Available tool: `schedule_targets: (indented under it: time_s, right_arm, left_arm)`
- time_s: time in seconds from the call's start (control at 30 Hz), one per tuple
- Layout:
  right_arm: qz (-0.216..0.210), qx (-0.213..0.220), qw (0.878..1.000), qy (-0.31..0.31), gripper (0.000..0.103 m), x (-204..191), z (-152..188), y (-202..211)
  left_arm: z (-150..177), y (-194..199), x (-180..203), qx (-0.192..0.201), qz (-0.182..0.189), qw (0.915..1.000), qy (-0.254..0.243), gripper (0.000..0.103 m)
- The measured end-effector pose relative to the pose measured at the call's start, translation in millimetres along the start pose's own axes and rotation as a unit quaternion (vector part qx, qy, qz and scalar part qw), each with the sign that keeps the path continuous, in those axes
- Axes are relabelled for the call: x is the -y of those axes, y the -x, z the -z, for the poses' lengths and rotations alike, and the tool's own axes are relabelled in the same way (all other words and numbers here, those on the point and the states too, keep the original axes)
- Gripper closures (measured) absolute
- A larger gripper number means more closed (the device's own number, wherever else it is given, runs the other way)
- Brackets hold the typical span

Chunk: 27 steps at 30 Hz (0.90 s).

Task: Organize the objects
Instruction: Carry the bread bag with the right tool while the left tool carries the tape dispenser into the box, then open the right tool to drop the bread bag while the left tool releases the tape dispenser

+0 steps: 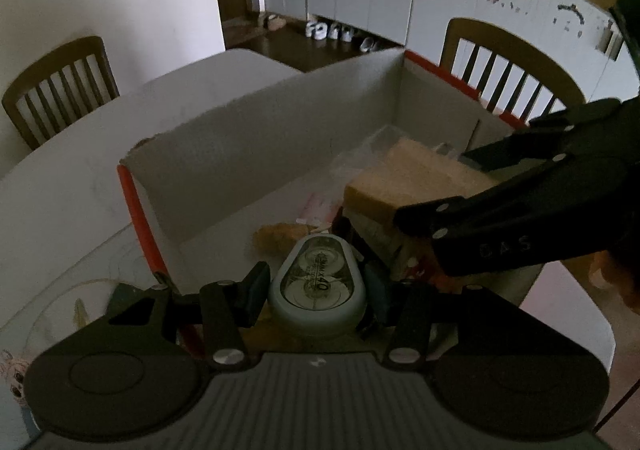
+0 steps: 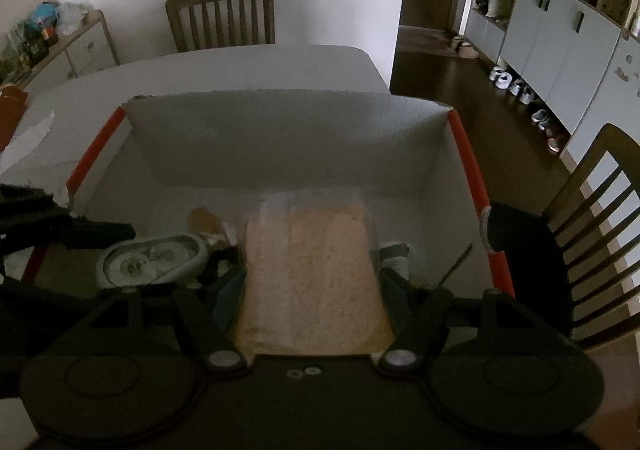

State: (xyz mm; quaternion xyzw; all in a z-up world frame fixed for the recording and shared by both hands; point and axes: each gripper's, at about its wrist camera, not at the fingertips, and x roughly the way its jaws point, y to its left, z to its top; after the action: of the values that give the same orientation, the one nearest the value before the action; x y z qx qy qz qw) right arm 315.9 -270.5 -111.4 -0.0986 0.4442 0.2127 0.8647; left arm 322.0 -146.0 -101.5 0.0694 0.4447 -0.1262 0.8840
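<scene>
A: The left gripper (image 1: 316, 282) clenches the tape dispenser (image 1: 317, 282); the right gripper (image 2: 312, 278) grasps the bagged bread (image 2: 312, 270), both over the box (image 2: 280, 129).

B: Placing step, I'd say; next, lower and release inside.

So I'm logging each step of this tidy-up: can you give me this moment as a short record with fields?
setting: cardboard box with red edges on a white table
left gripper: shut on a pale oval tape dispenser, over the box
right gripper: shut on a tan bagged block, over the box
nearby: wooden chairs
</scene>
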Motion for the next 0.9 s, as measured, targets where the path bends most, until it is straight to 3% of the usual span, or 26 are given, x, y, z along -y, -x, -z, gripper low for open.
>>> schedule_targets:
  time_s: [0.53,0.7,0.9]
  right_arm:
    - [-0.008,-0.008,1.0,0.0,0.029,6.8,4.0,-2.6]
    - [-0.018,-0.003,1.0,-0.008,0.029,11.5,6.9,6.1]
    - [-0.028,0.008,0.999,-0.019,0.028,14.3,8.8,24.8]
  left_arm:
    - [-7.3,-13.7,1.9,-0.034,-0.023,0.9992,-0.005,0.051]
    - [-7.1,-9.2,4.6,-0.03,-0.016,0.9994,-0.007,0.038]
    - [-5.5,1.5,5.7,-0.017,-0.016,0.9997,-0.006,0.038]
